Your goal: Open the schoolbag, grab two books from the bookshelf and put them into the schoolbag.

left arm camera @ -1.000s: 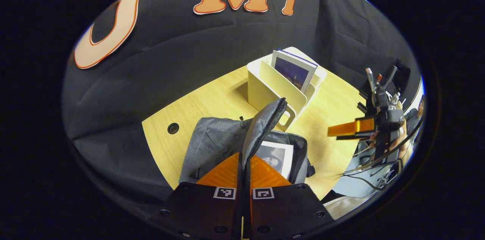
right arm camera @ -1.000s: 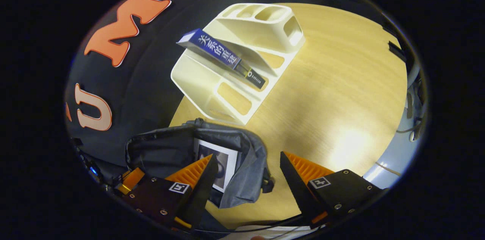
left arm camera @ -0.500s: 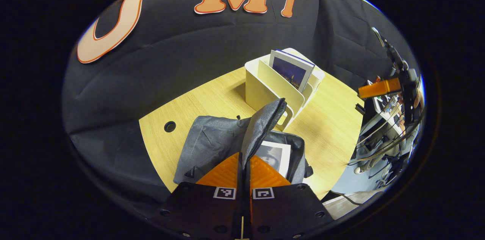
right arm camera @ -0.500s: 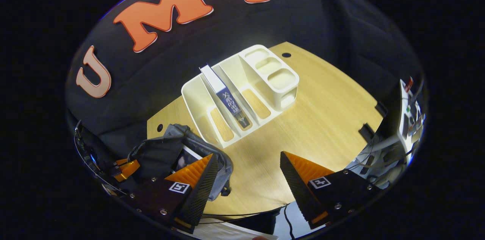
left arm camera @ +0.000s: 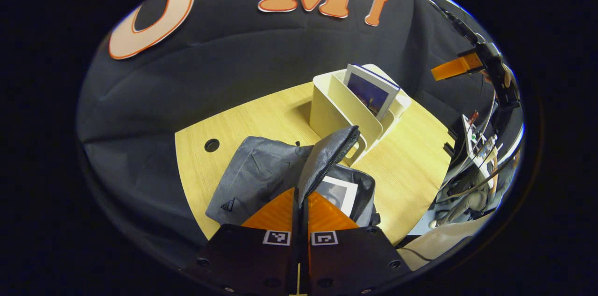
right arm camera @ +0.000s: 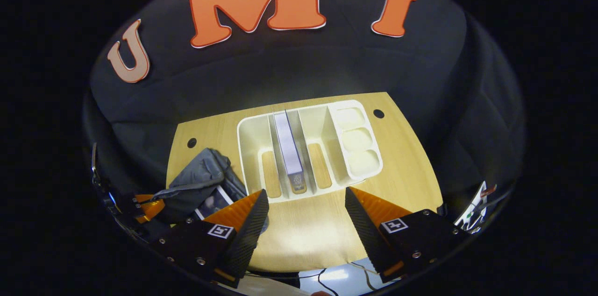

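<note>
Grey schoolbag [left arm camera: 261, 174] lies open on the wooden table [left arm camera: 243, 118], one book [left arm camera: 337, 193] inside. Left gripper [left arm camera: 301, 202] jaws are clamped on its flap [left arm camera: 327, 158]. At 1 o'clock, the cream bookshelf [right arm camera: 254, 142] holds a second book [right arm camera: 288, 149]. Right gripper [right arm camera: 306, 214] hovers above, jaws apart.

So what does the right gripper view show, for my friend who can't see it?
The right gripper hangs open above a wooden table, facing a cream bookshelf with one book standing in a middle slot. To the left lies the grey schoolbag, open, with another book inside it.
</note>
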Motion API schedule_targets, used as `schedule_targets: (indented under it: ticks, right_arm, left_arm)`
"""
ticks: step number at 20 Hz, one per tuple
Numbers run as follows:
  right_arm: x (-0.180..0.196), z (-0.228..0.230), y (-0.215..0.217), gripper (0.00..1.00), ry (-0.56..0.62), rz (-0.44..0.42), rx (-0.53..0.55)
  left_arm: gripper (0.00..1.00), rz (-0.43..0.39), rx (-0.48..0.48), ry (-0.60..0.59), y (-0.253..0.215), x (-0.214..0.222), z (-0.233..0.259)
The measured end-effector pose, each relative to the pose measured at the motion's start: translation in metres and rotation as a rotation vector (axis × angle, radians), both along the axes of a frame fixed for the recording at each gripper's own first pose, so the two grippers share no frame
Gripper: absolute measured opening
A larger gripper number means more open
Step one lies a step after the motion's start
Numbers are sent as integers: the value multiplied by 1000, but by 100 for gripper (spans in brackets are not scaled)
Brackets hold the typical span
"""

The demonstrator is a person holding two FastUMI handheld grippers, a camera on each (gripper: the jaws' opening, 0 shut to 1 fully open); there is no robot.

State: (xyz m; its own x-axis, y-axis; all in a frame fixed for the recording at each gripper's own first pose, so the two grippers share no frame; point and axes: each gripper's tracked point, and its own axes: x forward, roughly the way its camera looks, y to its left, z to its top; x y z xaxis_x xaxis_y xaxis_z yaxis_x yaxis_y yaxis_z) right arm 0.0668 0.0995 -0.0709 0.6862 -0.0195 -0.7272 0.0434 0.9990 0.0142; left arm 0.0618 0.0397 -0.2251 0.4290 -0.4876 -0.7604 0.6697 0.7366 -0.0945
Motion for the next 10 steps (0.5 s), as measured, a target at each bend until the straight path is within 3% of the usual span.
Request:
schedule_targets:
  ticks: [6, 10]
  right_arm:
    - [86, -44, 20, 99, 108, 145, -59]
    - [123, -77, 27, 99, 166, 185, -60]
  left_arm:
    - [2, 121, 4, 27, 4, -2, -3]
    - [2, 167, 19, 34, 1, -3, 1]
